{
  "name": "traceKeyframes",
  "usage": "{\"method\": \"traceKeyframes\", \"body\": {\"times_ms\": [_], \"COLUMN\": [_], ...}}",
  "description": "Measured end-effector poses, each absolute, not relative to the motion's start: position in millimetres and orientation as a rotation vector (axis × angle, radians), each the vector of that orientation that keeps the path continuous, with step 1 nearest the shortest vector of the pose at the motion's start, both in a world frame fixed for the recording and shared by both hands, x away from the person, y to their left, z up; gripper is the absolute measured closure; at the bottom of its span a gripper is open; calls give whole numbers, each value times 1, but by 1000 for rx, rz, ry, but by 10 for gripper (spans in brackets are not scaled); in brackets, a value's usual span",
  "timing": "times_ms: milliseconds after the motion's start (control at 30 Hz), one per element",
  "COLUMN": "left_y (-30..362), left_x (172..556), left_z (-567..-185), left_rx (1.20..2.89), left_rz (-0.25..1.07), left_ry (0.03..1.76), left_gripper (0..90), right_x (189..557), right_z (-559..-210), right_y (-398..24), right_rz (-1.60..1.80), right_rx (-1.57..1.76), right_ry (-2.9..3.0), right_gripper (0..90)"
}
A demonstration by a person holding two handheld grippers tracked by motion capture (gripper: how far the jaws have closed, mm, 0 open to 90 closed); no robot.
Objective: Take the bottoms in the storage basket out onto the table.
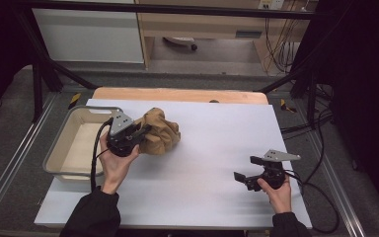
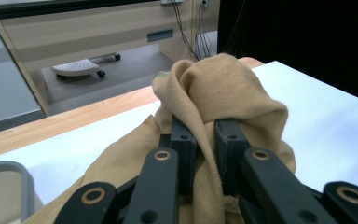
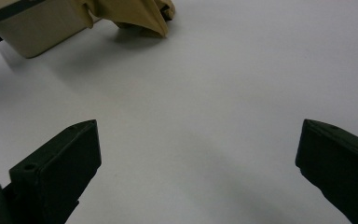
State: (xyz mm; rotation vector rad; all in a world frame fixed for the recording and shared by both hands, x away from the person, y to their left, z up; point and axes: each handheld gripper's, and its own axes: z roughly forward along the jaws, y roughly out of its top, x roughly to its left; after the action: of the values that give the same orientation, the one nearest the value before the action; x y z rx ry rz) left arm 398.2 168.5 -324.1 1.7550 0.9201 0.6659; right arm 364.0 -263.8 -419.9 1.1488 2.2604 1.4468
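A crumpled tan cloth (image 1: 160, 131) lies bunched on the white table, just right of a beige bin (image 1: 66, 148). My left gripper (image 1: 140, 132) is shut on a fold of that cloth; in the left gripper view the tan cloth (image 2: 223, 98) bulges up and over the two jaws, which pinch a strip of it between them. My right gripper (image 1: 246, 168) rests low at the right of the table, open, well apart from the cloth. In the right gripper view its fingers (image 3: 58, 165) stand wide with bare table between them, and the cloth (image 3: 130, 16) shows far off.
The beige bin with a grey rim (image 1: 91, 108) sits at the table's left edge, its corner (image 3: 32, 32) also in the right gripper view. A wooden strip (image 1: 177, 94) runs along the far edge. Cables (image 1: 321, 163) trail off the right side.
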Motion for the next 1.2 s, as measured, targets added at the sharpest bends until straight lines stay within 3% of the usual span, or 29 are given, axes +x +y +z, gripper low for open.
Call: {"method": "traceKeyframes", "body": {"times_ms": [1200], "left_y": [122], "left_x": [405], "left_z": [-345], "left_rx": [1826], "left_rz": [602], "left_ry": [880], "left_gripper": [800], "right_x": [364], "right_z": [-420], "right_y": [-264], "right_rz": [1447], "right_rx": [1146], "right_ry": [2261], "right_gripper": [6]}}
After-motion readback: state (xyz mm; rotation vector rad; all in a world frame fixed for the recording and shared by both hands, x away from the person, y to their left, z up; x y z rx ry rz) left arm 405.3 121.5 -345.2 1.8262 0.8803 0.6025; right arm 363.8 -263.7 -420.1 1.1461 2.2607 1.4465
